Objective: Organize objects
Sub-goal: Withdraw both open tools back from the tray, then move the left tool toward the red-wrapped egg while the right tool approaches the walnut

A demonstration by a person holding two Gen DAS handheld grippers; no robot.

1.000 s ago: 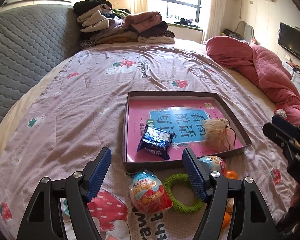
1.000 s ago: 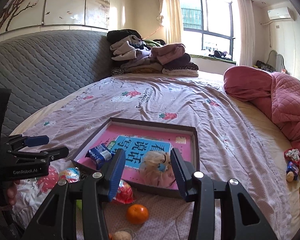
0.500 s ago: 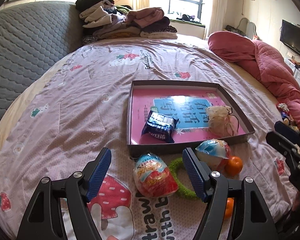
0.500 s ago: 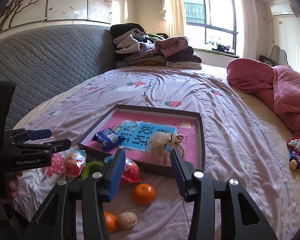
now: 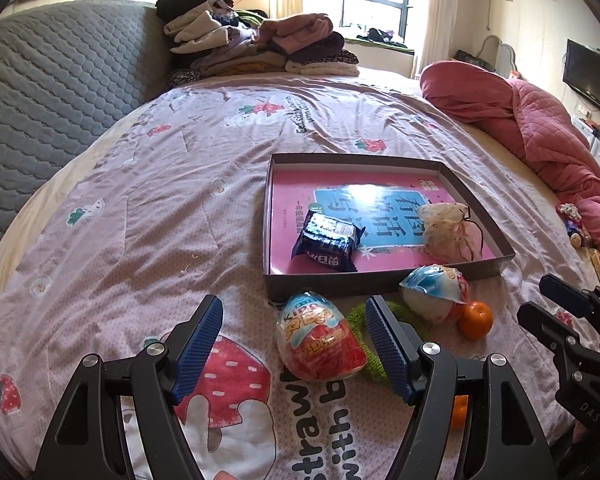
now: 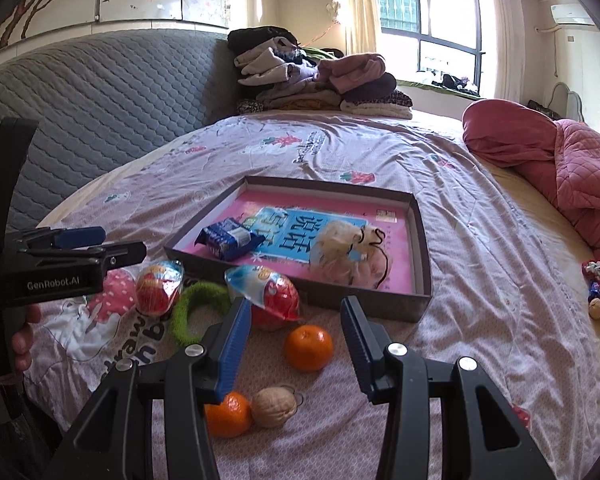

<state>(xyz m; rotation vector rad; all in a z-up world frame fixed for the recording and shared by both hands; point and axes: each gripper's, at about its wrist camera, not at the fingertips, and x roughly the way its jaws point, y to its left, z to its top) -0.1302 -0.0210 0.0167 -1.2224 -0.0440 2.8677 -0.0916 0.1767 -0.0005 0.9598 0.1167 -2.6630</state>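
A shallow grey box (image 5: 380, 280) (image 6: 420, 240) with a pink book inside lies on the bed. In it are a blue snack packet (image 5: 328, 240) (image 6: 230, 240) and a beige net pouch (image 5: 448, 228) (image 6: 348, 252). In front of the box lie a red egg-shaped toy (image 5: 320, 340) (image 6: 156, 286), a green ring (image 5: 374, 360) (image 6: 192, 312), a second egg toy (image 5: 436, 296) (image 6: 268, 292), two oranges (image 6: 309, 347) (image 6: 230, 414) and a walnut (image 6: 274, 406). My left gripper (image 5: 294, 344) is open, over the red egg. My right gripper (image 6: 296, 344) is open, around the orange.
The bed sheet (image 5: 160, 220) is lilac with strawberry prints. A pink quilt (image 5: 532, 128) is heaped at the right. Folded clothes (image 5: 260, 48) are stacked at the grey headboard (image 5: 60, 80). Small toys (image 6: 598, 292) lie at the right edge.
Both grippers have drawn back toward the bed's near edge, so the box and loose objects sit farther ahead. More of the oranges and the walnut shows now. Both stay open.
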